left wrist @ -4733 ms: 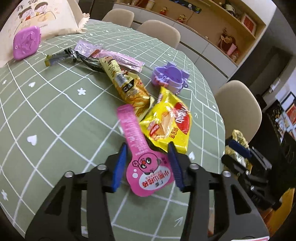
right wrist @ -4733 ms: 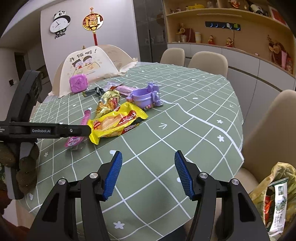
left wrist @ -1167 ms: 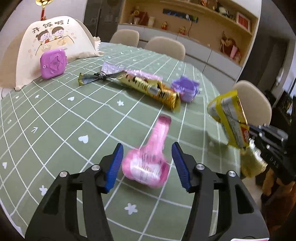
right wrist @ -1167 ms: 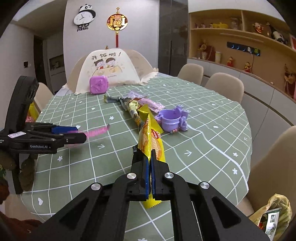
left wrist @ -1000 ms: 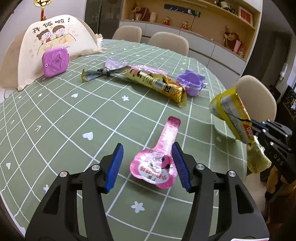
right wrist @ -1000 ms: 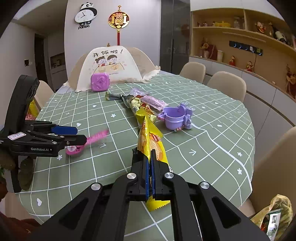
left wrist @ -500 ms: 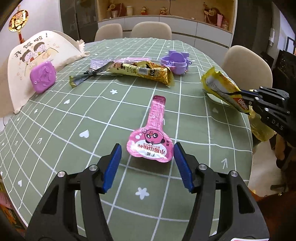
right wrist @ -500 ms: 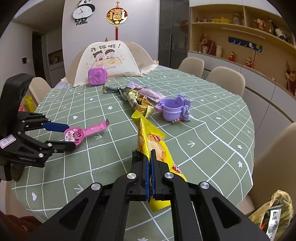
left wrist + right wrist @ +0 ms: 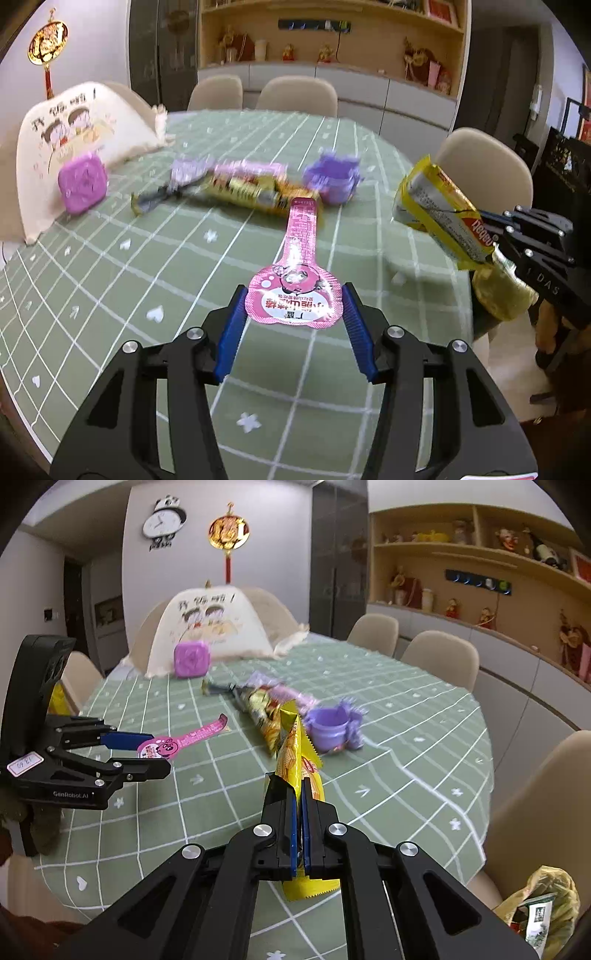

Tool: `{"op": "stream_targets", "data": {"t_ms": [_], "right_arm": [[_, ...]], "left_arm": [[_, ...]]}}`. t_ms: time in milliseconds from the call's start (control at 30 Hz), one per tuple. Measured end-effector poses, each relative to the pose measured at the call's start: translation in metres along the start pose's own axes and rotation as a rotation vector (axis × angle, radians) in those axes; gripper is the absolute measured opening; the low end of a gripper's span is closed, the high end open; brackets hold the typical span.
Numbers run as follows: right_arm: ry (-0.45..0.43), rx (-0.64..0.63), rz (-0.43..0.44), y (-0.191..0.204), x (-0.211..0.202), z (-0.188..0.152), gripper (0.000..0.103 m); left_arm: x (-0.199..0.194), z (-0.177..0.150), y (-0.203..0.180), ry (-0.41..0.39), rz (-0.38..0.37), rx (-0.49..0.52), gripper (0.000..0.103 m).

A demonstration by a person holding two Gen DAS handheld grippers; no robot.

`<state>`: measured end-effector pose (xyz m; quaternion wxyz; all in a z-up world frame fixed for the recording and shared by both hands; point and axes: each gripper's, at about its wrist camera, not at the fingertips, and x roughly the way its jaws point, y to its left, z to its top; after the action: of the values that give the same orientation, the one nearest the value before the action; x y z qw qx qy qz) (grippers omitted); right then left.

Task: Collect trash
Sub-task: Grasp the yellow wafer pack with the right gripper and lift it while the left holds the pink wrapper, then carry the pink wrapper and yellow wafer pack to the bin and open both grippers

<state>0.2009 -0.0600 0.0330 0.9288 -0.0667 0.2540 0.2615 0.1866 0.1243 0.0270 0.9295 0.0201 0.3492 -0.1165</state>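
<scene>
**Two wrappers at the grippers over the green checked table**

Low centre of the left wrist view, the left gripper [image 9: 293,314] has the round end of a pink spoon-shaped plastic wrapper [image 9: 295,291] between its blue pads; whether it is pinched I cannot tell. At lower centre of the right wrist view, the right gripper [image 9: 298,812] is clamped on a yellow foil snack packet [image 9: 295,757]; a gold snack wrapper [image 9: 255,192] and a purple plastic cup [image 9: 334,181] lie on the green checked tablecloth [image 9: 110,266] at mid-frame; a yellow trash bag [image 9: 546,904] sits lower right.

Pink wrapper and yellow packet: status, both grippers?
Left gripper open, blue pads flanking pink wrapper; contact unclear. Right gripper shut on yellow packet, held off table. Nothing in the way.
</scene>
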Motion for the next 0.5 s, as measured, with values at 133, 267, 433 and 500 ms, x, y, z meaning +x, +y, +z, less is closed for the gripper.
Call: {"op": "stream_targets", "data": {"t_ms": [133,267,433,500], "right_arm": [[-0.05,0.028,-0.045,-0.021,-0.024,0.003,0.005],[-0.091,0.059,-0.114,-0.049,-0.049,-0.002,0.005],[-0.114,0.123,-0.222,-0.097,-0.087,-0.024,0.005],[-0.115,0.154,-0.268,-0.118,-0.104,-0.037,0.005]], "left_arm": [[-0.006,0.018,-0.021,-0.068,-0.042,-0.002,0.048],[-0.003,0.038,-0.056,-0.112,-0.116,0.012,0.048],[0.019,0.059,-0.119,-0.114,-0.227,0.073,0.048],[0.033,0.065,-0.152,-0.1,-0.281,0.108,0.048]]}}
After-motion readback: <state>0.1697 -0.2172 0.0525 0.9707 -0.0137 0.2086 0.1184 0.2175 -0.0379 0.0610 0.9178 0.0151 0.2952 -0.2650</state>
